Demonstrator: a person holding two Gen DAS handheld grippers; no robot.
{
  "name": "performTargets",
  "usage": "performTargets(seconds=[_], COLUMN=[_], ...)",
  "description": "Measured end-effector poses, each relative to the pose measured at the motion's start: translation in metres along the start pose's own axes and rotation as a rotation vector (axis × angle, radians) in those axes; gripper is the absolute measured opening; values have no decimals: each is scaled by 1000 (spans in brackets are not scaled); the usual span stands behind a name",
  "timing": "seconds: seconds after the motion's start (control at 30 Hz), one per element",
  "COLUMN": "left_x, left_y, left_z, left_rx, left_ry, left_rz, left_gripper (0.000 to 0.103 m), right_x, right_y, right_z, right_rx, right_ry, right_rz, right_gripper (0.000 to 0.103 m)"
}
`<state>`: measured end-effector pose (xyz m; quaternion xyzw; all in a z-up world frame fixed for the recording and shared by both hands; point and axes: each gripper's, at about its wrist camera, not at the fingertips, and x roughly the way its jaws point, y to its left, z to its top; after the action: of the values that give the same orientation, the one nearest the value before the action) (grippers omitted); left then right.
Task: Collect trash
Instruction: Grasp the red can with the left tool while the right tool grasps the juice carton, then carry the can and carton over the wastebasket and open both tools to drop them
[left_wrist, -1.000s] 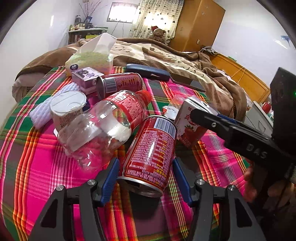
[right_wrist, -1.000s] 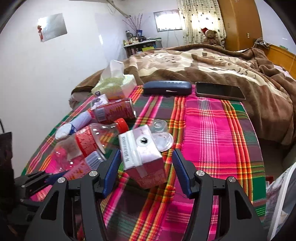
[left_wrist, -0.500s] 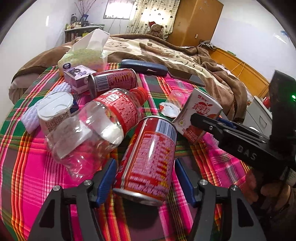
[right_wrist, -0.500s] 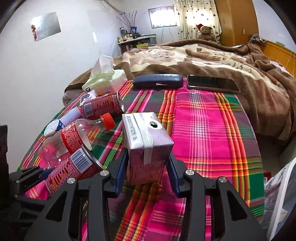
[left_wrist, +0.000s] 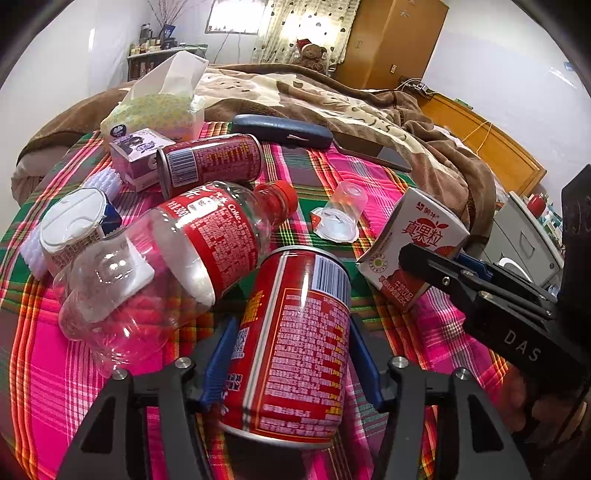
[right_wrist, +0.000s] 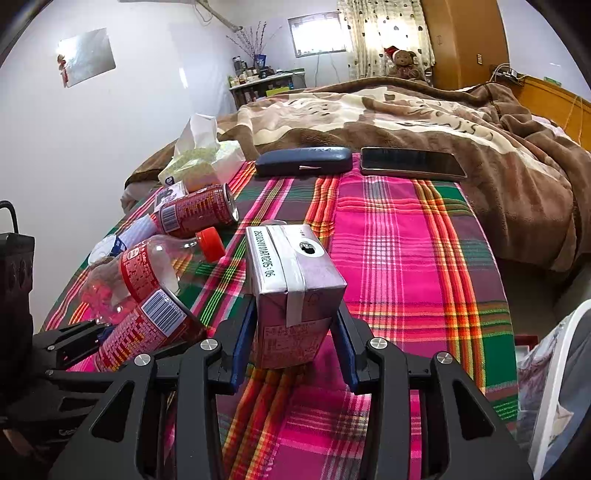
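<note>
My left gripper (left_wrist: 291, 365), jaws just closed in, pinches a red can (left_wrist: 295, 347) lying on the plaid cloth (left_wrist: 48, 369) beside a bottle (left_wrist: 177, 254), while my right gripper (right_wrist: 293, 343) clamps a carton (right_wrist: 291, 291) above the same cloth.

Bright daylight from the window (right_wrist: 317, 35), sharp pictures, fisheye-bent dark corners

Clear plastic bottle (left_wrist: 177, 254), red label: "Coke" legible. White-and-red drink carton (left_wrist: 413, 251) bears "真果粒". Black gripper body (left_wrist: 517, 332) is marked "DAS". Silver carton top (right_wrist: 291, 266) carries a printed date code, partly legible.
</note>
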<state>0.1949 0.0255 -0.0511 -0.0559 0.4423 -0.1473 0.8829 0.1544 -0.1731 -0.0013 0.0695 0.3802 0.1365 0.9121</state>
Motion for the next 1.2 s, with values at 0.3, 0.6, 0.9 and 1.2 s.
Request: performTargets(seconds=[0.3,0.6,0.9,1.2], left_x=[-15,-33,-48,-58], left_y=[-13,-31,-63,-111], left_z=[-5,-10,-11,-11], left_rx=[6,27,68,145], left_ry=[-24,-47,-79,-104], left_rz=[-9,-17,-34,-66], left_gripper=[53,53,53,53], right_x=[-19,-41,-69,-103], right_y=[-5,-16,-36,-71], right_z=[-6,-14,-24,-32], right_rx=[6,43,87,140], right_ry=[-38,-67,-115,-165], right_rz=[-23,-26,-62,-128], right_gripper=[39,39,39,39])
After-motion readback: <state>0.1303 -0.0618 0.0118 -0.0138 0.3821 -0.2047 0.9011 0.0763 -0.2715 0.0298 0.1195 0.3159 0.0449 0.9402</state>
